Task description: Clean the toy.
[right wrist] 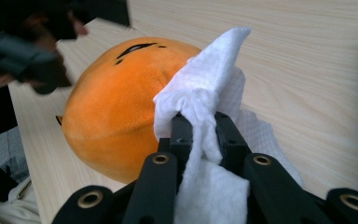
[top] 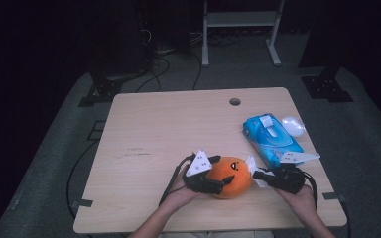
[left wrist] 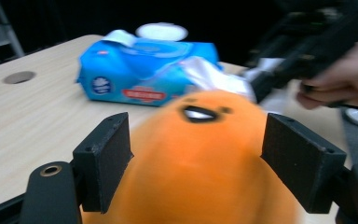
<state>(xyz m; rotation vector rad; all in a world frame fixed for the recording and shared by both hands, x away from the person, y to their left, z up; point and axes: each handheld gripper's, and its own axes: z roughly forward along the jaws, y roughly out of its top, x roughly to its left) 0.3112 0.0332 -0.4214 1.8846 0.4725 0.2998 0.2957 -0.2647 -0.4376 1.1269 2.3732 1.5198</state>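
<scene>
An orange plush toy (top: 230, 176) with a dark stitched face lies on the wooden table (top: 168, 129) near its front edge. My left gripper (top: 217, 184) comes in from the left. Its jaws stand either side of the orange plush toy (left wrist: 200, 154), and the left gripper (left wrist: 196, 163) is open, its pads (left wrist: 107, 158) beside the fabric without squeezing it. My right gripper (top: 255, 174) is shut on a crumpled white wipe (top: 251, 163). In the right gripper view the white wipe (right wrist: 205, 84) stands up out of the right gripper (right wrist: 200, 126) and touches the side of the plush toy (right wrist: 116, 107).
A blue pack of wet wipes (top: 272, 139) lies at the right of the table with its flap up. A small white round object (top: 292, 125) sits beside it at the right edge. A cable hole (top: 235, 101) is near the far edge.
</scene>
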